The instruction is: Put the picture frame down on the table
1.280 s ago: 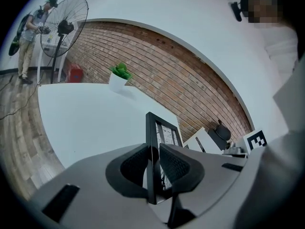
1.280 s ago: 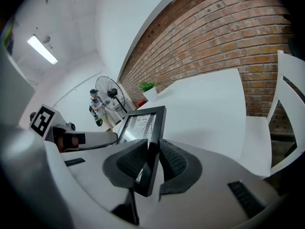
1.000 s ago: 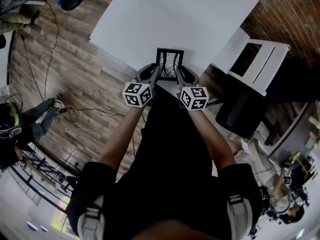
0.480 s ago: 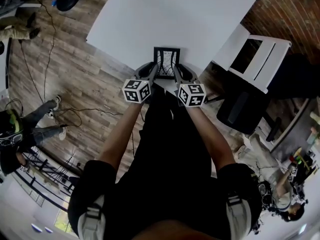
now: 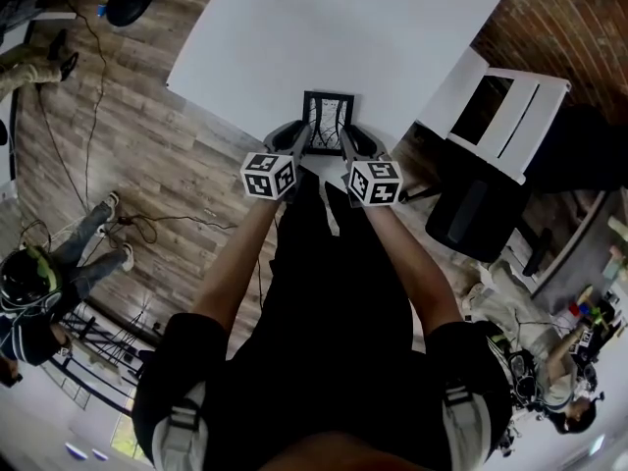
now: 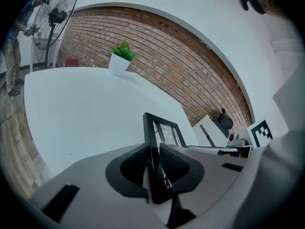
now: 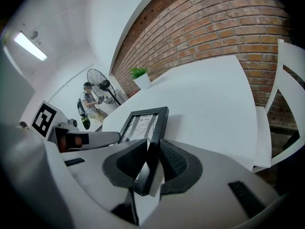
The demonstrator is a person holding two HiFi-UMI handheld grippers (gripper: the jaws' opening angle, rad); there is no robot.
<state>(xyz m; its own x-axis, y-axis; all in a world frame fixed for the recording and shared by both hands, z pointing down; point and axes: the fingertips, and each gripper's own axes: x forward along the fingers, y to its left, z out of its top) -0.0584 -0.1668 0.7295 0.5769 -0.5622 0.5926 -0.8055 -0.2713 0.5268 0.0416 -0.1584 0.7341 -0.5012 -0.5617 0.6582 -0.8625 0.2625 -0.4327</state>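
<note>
A small black picture frame point(image 5: 327, 123) with a line drawing behind its glass hangs just over the near edge of the white table point(image 5: 343, 37). My left gripper point(image 5: 302, 141) is shut on the frame's left side, and its jaws clamp the black edge point(image 6: 153, 142) in the left gripper view. My right gripper point(image 5: 344, 143) is shut on the right side, with the frame point(image 7: 147, 128) lying face up between its pads. I cannot tell whether the frame touches the table.
A potted green plant point(image 6: 120, 57) stands at the table's far edge by the brick wall. A white chair point(image 5: 496, 116) and a black chair point(image 5: 476, 219) stand to the right. A person point(image 5: 39, 278) sits on the wooden floor at left, amid cables. A standing fan point(image 7: 102, 87) is behind.
Both grippers and the frame have shifted slightly toward the near table edge in the head view. The grip on both sides is unchanged.
</note>
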